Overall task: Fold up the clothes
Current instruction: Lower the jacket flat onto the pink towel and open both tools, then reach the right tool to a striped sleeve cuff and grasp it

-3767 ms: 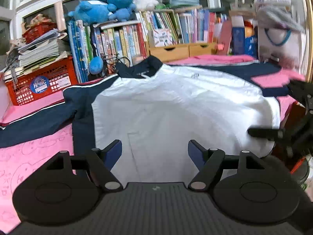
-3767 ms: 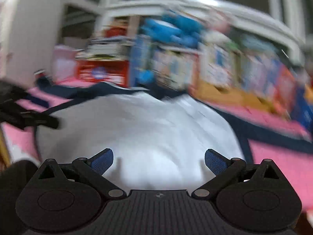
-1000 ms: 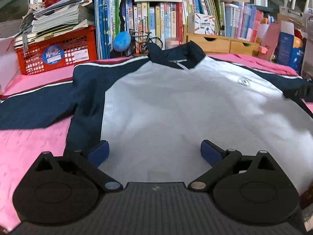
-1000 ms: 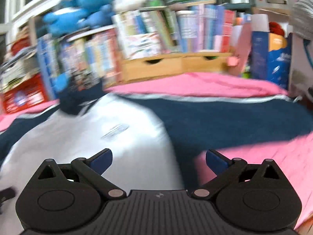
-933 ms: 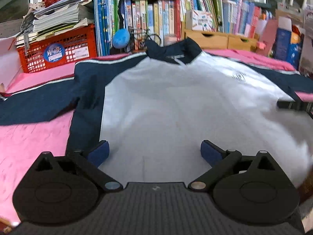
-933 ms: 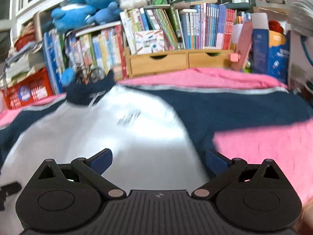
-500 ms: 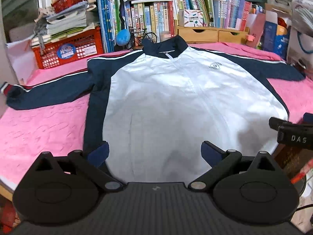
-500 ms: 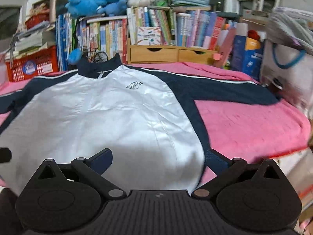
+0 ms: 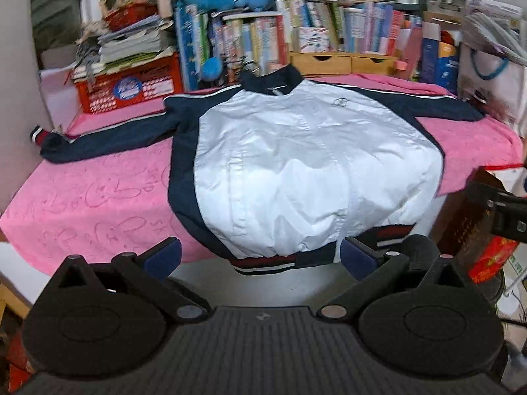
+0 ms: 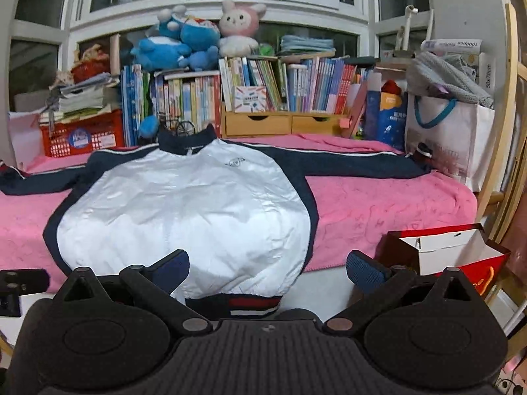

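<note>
The jacket (image 9: 296, 164), white-bodied with navy sleeves and collar, lies spread front-up on a pink blanket (image 9: 98, 197) in the left wrist view, both sleeves stretched out to the sides and its striped hem hanging just over the near edge. The left gripper (image 9: 260, 258) is held level, short of that hem and apart from it, pointing toward the jacket's lower middle. Its jaws stand wide apart with nothing between them, and the blue-padded fingertips (image 9: 163, 256) touch no fabric. At the right edge of this view a dark part of the right gripper (image 9: 504, 207) shows beside a red paper bag (image 9: 487, 256).

In the right wrist view the jacket (image 10: 197, 204) sits left of centre on the blanket (image 10: 378, 207), collar toward a row of books (image 10: 263, 82) topped by plush toys (image 10: 197, 39). The right gripper (image 10: 268, 271) is held level before the hem's right end, clear of the cloth, jaws spread wide and empty. The red paper bag (image 10: 444, 253) stands just right of it, below the blanket's edge. A dark piece of the left gripper (image 10: 19, 283) shows at the left border.
</note>
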Available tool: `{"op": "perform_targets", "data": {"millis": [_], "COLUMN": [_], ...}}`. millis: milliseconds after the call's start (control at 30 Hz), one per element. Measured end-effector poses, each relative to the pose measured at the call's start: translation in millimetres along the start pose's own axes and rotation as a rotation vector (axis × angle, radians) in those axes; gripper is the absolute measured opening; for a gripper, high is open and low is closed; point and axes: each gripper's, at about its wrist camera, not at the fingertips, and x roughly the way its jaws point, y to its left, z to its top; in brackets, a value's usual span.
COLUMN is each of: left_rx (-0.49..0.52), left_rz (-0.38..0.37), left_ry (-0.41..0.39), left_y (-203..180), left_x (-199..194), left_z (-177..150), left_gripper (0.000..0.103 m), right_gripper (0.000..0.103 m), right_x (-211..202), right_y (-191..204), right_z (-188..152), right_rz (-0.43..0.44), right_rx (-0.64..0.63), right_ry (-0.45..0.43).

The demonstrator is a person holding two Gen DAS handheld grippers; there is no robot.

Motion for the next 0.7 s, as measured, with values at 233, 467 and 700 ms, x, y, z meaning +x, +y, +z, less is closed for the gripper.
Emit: {"op": "perform_targets", "data": {"millis": [233, 467, 700], "left_rx": [0.015, 0.023, 0.027], "left_rz": [0.0, -0.004, -0.008], "left_ry": [0.008, 0.015, 0.019], "left_y": [1, -1, -2], "left_x": [-1, -2, -1], "left_z": [-9, -14, -14], "left_gripper": [0.103, 0.103, 0.103], "right_gripper": [0.103, 0.103, 0.103], "right_x": [1, 4, 4], "right_y": [10, 15, 17], "right_z": [-8, -12, -15], "right_rz": [0.032, 0.034, 0.037], "right_rx": [-0.047, -0.053, -0.06], "right_ry": [0.011, 0.025, 0.032]}}
